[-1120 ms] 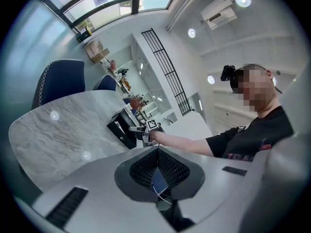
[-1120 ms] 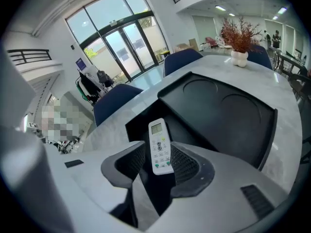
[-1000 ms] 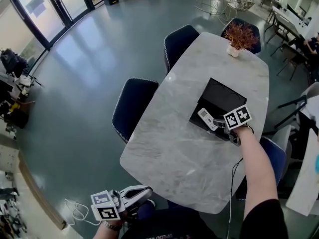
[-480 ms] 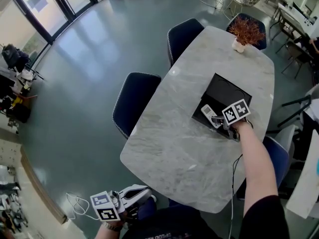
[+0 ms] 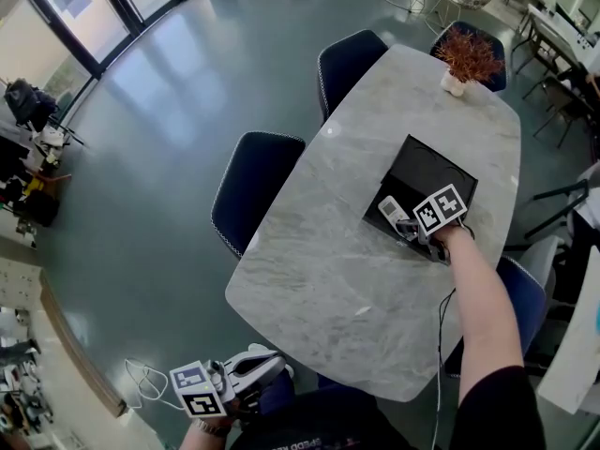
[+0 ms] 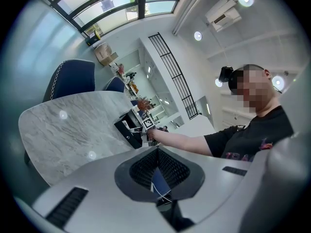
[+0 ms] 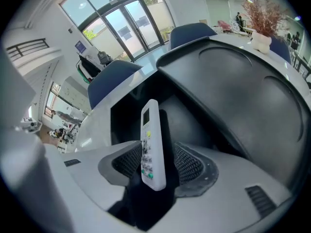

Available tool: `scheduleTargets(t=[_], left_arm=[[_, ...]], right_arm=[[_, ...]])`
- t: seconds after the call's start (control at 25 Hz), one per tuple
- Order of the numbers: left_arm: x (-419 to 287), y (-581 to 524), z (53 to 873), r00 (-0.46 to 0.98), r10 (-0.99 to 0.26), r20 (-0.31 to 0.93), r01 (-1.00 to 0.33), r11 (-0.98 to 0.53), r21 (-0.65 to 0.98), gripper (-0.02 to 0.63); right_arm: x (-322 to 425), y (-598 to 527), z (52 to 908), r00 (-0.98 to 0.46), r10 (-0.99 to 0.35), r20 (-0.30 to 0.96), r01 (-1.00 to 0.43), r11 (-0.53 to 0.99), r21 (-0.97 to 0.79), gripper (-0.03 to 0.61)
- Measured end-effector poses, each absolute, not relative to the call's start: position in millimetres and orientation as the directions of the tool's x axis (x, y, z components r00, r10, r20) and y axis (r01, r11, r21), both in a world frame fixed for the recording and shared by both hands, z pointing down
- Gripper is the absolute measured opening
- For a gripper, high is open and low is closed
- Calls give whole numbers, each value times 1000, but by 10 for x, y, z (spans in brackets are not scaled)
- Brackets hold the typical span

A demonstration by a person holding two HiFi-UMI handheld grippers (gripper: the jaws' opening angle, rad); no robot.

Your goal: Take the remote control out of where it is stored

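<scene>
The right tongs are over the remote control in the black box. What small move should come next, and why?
Probably close the right tongs on the remote control. Their jaws have just been opening and stand apart on both sides of it, no pad pressing it, while it sits in the black box. Lifting now would likely leave it behind.

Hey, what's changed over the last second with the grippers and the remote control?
The right gripper has just been opening its jaws, and the white remote control now stands between them, not yet lifted from the black box. The left gripper stayed shut and low at the person's side. The marble table, box and remote kept their places.
</scene>
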State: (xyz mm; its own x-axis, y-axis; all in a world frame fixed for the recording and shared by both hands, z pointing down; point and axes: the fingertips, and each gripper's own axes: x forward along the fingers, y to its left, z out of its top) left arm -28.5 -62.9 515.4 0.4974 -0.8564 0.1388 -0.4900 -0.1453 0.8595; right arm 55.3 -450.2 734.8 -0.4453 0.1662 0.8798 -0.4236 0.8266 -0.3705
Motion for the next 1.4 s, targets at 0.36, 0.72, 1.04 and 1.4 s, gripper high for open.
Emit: scheduleTargets(t=[0.36, 0.72, 1.04, 1.4], left_arm=[[-266, -683, 5162, 508, -849, 143, -488, -147, 860, 3], [-277, -690, 5164, 504, -851, 146, -490, -144, 860, 3], [-292, -650, 5177, 502, -852, 147, -491, -141, 859, 3], [-287, -653, 5142, 513, -848, 132, -489, -162, 857, 3]], right_arm=[[468, -4416, 7383, -349, 123, 929, -312, 919, -239, 192], [458, -4466, 7437, -252, 21, 968, -209, 975, -76, 115], [463, -4478, 7408, -298, 25, 954, -269, 957, -109, 114], [522, -4554, 7172, -369, -14, 929, -319, 941, -113, 114]])
